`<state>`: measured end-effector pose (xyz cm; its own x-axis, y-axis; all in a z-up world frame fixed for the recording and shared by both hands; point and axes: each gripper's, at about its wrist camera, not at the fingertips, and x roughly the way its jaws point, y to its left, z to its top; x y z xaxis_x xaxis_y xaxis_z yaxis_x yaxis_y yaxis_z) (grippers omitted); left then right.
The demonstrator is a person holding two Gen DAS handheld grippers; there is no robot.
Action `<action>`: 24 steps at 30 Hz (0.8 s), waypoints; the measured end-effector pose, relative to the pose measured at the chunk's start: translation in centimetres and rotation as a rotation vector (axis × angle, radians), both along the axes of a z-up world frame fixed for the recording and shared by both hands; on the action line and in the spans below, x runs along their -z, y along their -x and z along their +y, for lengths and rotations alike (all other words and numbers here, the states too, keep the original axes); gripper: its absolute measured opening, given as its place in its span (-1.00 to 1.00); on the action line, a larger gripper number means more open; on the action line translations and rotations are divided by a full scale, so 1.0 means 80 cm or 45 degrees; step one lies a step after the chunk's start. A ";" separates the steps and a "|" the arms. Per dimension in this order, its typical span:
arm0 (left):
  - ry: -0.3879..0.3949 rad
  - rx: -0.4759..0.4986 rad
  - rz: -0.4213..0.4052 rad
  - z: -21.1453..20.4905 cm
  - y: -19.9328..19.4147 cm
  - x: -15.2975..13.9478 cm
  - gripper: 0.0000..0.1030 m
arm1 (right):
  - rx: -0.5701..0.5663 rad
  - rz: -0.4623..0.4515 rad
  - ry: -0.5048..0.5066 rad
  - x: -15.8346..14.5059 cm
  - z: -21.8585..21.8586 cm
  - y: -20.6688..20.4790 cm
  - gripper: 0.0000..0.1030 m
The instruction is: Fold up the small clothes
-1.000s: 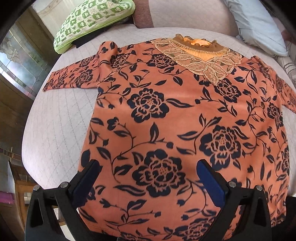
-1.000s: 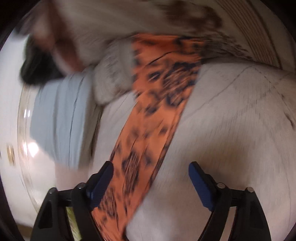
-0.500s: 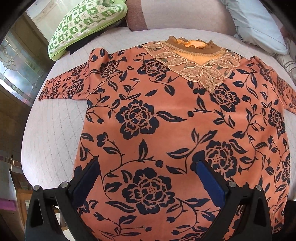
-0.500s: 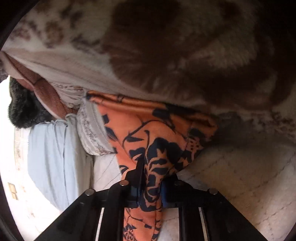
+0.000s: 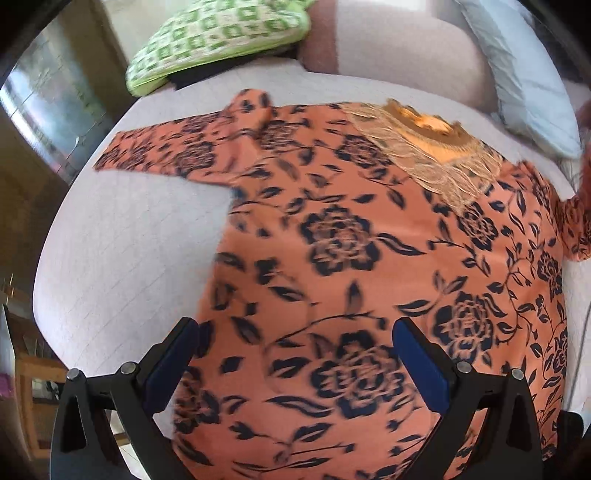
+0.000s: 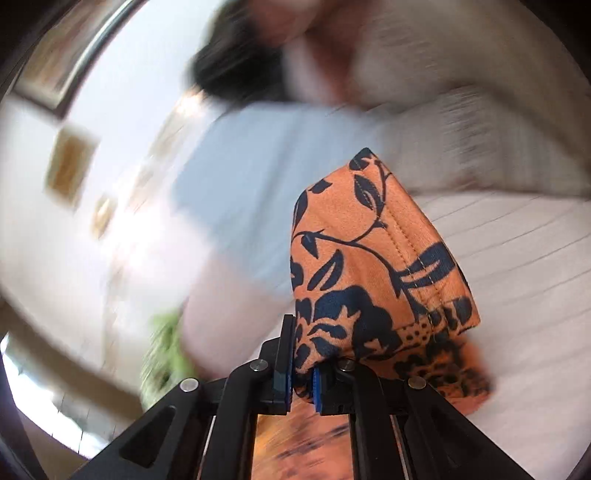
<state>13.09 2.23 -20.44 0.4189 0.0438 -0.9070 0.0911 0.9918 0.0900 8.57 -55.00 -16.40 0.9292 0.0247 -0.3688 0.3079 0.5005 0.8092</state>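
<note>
Two claws, two different jobs right now: your right claw point(image 6: 303, 384) is clenched on the cuff point(image 6: 373, 266) of the top's right sleeve, which half a second ago lay low against the fur blanket and is now lifted clear, its stitched hem standing up in front of the camera while the background smears with motion. That tells me you have begun swinging the sleeve inward, so the first fold is under way rather than finished. Your left claw point(image 5: 295, 354) hangs released, jaws wide, over the lower half of the top point(image 5: 351, 258), touching nothing that I can see; its view has slid rightward across the cloth since a moment ago. The top itself lies spread face up on the pale bed point(image 5: 129, 251), lace collar point(image 5: 432, 155) away from you, left sleeve point(image 5: 177, 151) stretched out flat. Beyond it sit a green pillow point(image 5: 218, 33) and a blue pillow point(image 5: 524, 85). The left sleeve looks like the next piece to bring in.
</note>
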 end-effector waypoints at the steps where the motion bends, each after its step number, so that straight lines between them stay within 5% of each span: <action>1: 0.000 -0.010 -0.006 0.008 0.001 -0.001 1.00 | -0.067 -0.016 0.008 -0.011 0.032 -0.019 -0.85; 8: 0.008 -0.164 -0.076 0.107 0.008 -0.018 1.00 | -0.441 0.027 -0.008 -0.016 0.260 -0.134 -0.85; 12: 0.010 -0.244 -0.079 0.155 0.011 -0.020 1.00 | -0.616 0.266 0.154 0.022 0.408 -0.179 -0.65; 13: 0.008 -0.253 -0.078 0.161 0.012 -0.020 1.00 | -0.675 0.350 0.251 0.031 0.452 -0.183 -0.55; 14: 0.004 -0.269 -0.075 0.170 0.013 -0.019 1.00 | -0.740 0.427 0.365 0.035 0.490 -0.191 -0.23; 15: -0.001 -0.278 -0.073 0.176 0.014 -0.019 1.00 | -0.816 0.492 0.505 0.043 0.525 -0.195 0.30; 16: -0.006 -0.288 -0.071 0.183 0.014 -0.019 1.00 | -0.881 0.535 0.673 0.050 0.556 -0.201 0.45; 20: -0.019 -0.320 -0.079 0.199 0.014 -0.019 1.00 | -0.940 0.612 1.651 0.077 0.658 -0.179 0.46; 22: -0.017 -0.314 -0.080 0.199 0.012 -0.020 1.00 | -1.000 0.502 1.851 0.077 0.672 -0.149 0.46; 24: -0.035 -0.306 -0.093 0.197 0.009 -0.020 1.00 | -1.075 0.346 1.876 0.059 0.665 -0.124 0.46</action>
